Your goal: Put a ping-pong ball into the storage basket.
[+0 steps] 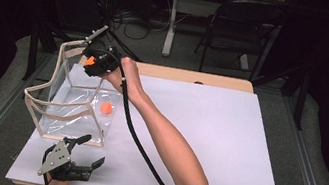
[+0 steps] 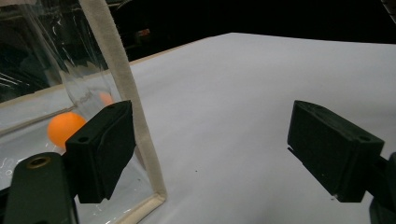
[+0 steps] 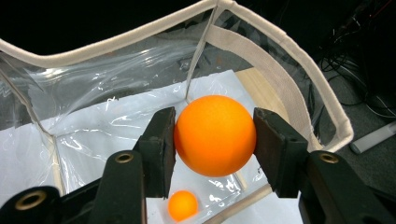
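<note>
Your right gripper (image 3: 215, 140) pinches orange ball (image 3: 215, 135) above clear bag (image 1: 56, 105) (second ball (image 1: 106, 107) inside, at 3 o'clock). Left gripper (image 2: 212, 154) jaws spread, idle. Risk: early release bounces ball off rim (image 3: 289, 56) onto surface (image 1: 224, 148).

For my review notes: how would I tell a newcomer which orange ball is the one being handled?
Find the clear bag with cream trim at the left of the white table. Above its open top, the right gripper clamps an orange ball between its black jaws. The other orange ball lies loose on the bag's floor, untouched.
</note>
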Demonstrator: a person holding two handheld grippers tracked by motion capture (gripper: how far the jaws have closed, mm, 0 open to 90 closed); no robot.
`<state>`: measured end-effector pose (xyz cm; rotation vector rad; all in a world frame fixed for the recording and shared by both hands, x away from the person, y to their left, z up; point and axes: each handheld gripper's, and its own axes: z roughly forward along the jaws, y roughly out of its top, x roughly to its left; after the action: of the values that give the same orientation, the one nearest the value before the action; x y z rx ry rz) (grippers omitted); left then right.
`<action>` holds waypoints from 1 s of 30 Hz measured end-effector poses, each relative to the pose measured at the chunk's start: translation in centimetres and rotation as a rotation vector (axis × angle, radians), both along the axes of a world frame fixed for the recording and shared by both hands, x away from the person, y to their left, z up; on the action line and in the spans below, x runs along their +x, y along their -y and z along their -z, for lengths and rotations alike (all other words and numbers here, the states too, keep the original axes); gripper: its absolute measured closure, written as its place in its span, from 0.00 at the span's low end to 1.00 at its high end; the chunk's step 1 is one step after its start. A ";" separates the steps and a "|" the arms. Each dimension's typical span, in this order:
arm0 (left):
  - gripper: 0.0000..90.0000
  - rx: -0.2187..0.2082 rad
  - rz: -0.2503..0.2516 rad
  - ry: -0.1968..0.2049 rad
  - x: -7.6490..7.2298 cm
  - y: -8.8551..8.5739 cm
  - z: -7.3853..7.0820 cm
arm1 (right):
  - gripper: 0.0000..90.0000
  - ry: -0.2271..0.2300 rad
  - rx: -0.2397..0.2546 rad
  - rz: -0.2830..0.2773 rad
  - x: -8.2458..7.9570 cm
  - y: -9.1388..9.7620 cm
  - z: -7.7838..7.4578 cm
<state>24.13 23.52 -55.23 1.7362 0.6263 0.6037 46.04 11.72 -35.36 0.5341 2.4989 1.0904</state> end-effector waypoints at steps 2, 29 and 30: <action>0.17 0.000 -0.001 0.003 0.0 0.0 0.0 | 0.56 -0.005 -0.001 0.003 0.0 0.0 0.1; 0.17 -0.009 0.000 0.004 0.1 0.1 0.0 | 0.35 -0.013 0.012 0.032 0.1 0.7 0.3; 0.17 -0.009 -0.001 0.003 0.1 0.1 0.0 | 0.31 -0.016 0.019 0.032 0.0 1.0 0.2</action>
<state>24.23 23.46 -55.24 1.7260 0.6268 0.6033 46.06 10.75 -35.52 0.5883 2.4874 1.1026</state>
